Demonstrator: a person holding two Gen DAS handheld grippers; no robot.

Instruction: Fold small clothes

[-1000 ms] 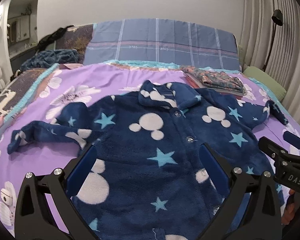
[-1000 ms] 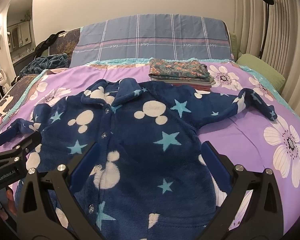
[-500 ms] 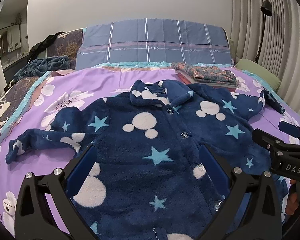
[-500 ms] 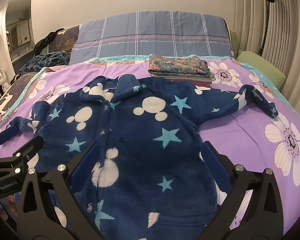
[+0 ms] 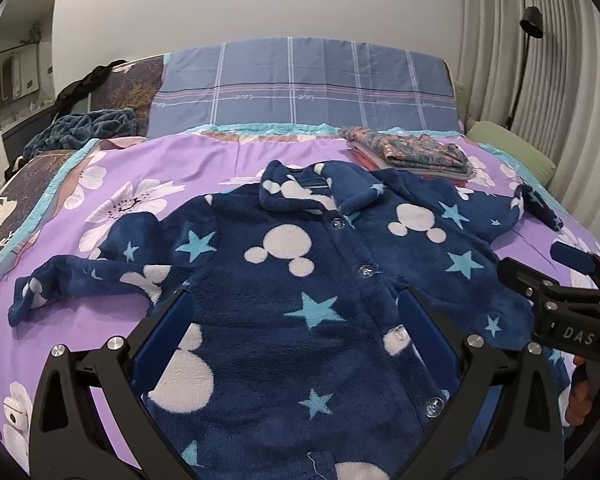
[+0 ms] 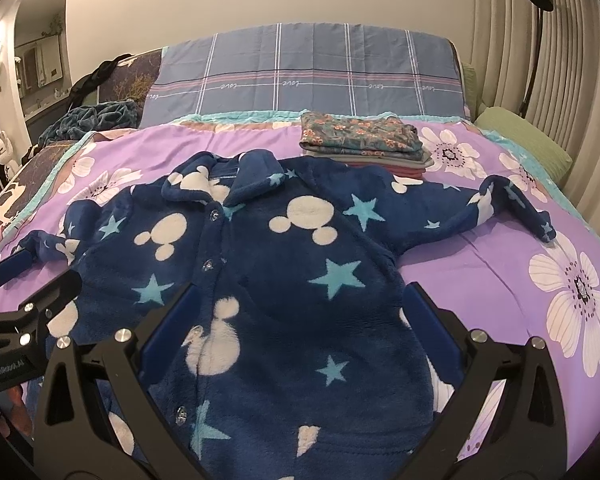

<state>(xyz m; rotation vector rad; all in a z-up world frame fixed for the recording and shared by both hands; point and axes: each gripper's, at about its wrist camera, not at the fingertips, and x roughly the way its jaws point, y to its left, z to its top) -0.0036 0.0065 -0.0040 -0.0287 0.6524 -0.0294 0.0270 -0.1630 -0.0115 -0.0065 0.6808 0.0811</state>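
A navy fleece child's jacket [image 5: 300,280] with white mouse heads and light blue stars lies face up and buttoned on the purple flowered bedspread [image 5: 180,160], both sleeves spread out. It fills the right wrist view too [image 6: 300,280]. My left gripper [image 5: 296,328] is open and empty above the jacket's lower left part. My right gripper [image 6: 300,320] is open and empty above its lower right part. The right gripper shows at the left wrist view's right edge [image 5: 560,280]; the left gripper shows at the right wrist view's left edge [image 6: 24,300].
A stack of folded clothes [image 6: 364,140] sits behind the collar. A blue plaid pillow [image 6: 300,76] leans at the headboard. A green cushion [image 6: 528,140] lies at the right, a dark teal blanket [image 5: 84,128] at the left. A floor lamp [image 6: 536,40] and curtains stand on the right.
Both grippers have shifted slightly over the jacket, the views drifting and the jacket appearing a little closer and more centred. The jacket has not moved. Both grippers stay open.
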